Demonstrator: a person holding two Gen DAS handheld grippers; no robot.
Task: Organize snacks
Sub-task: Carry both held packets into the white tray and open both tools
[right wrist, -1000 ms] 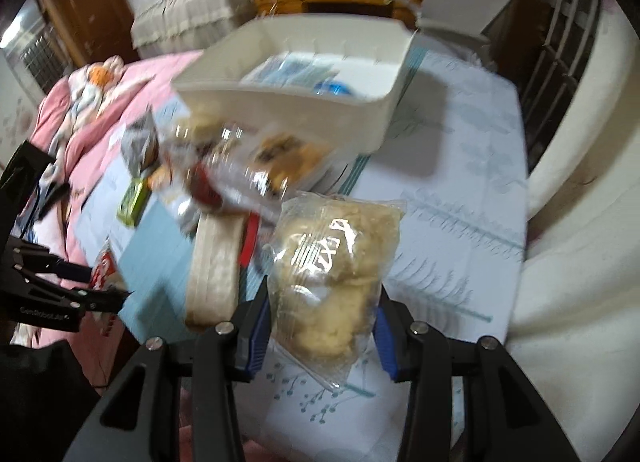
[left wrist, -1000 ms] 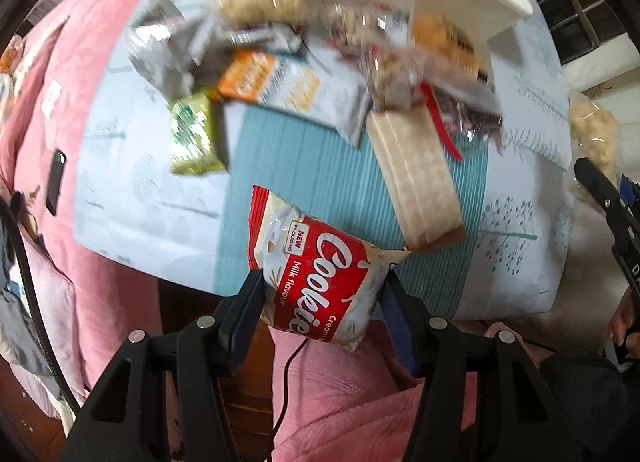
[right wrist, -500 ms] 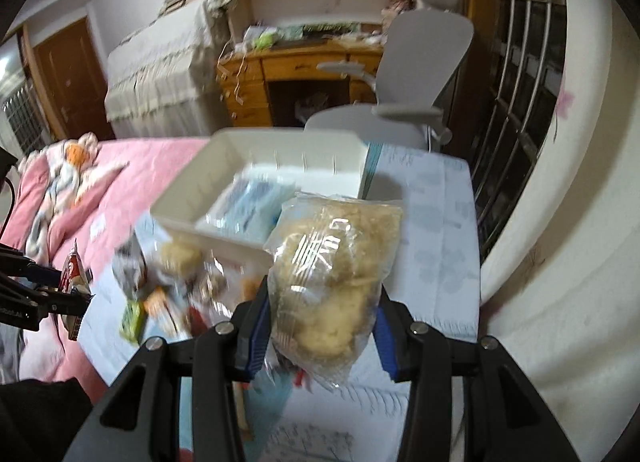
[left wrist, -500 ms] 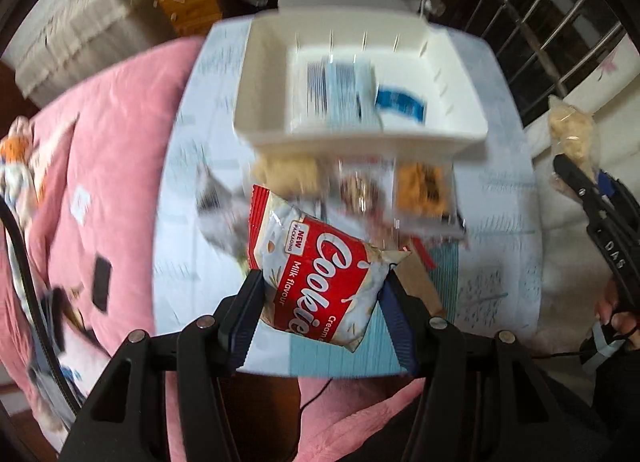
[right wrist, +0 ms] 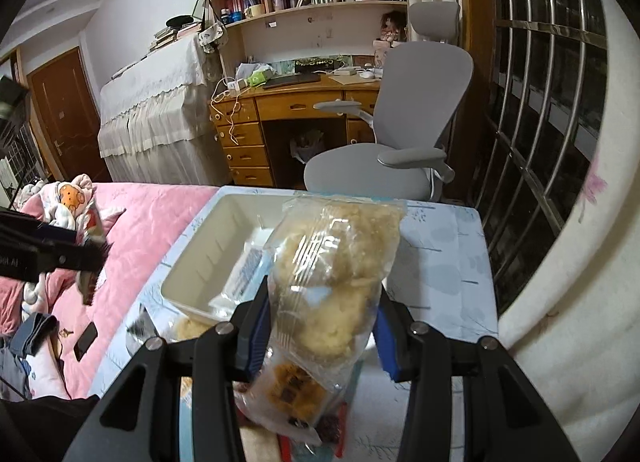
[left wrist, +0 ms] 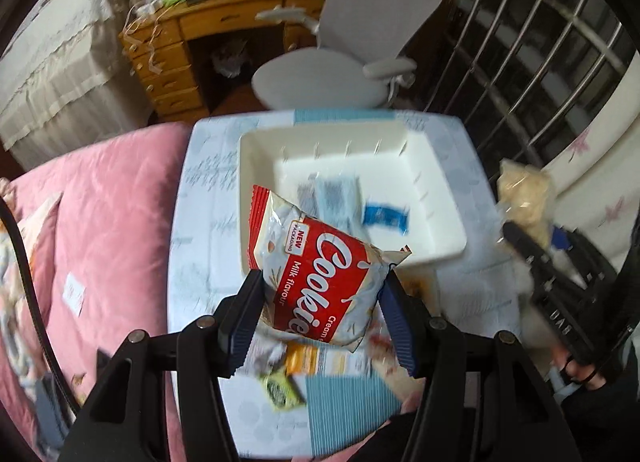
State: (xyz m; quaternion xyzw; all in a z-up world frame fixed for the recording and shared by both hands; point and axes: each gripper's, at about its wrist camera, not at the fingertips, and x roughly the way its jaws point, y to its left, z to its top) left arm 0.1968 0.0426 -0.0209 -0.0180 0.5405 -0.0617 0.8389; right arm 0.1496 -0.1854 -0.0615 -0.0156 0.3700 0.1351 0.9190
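Note:
My left gripper (left wrist: 320, 298) is shut on a red and white cookie packet (left wrist: 320, 270) and holds it in the air above the near edge of the white bin (left wrist: 440, 178). The bin holds blue and white packets (left wrist: 336, 198). My right gripper (right wrist: 320, 322) is shut on a clear bag of pale cookies (right wrist: 336, 270), held above the table to the right of the bin (right wrist: 200, 262). The bag also shows at the right of the left wrist view (left wrist: 524, 198). Loose snacks (left wrist: 304, 362) lie on the table below.
The table (right wrist: 440, 262) has a blue patterned cloth. A pink bed (left wrist: 112, 222) lies to its left. A grey office chair (right wrist: 412, 134) and a wooden desk (right wrist: 280, 110) stand beyond the table. A barred window (right wrist: 540, 122) is at the right.
Both grippers have risen and tilted up with their packets. The bin and the far room have come into view, and the loose snacks have dropped to the bottom of the views.

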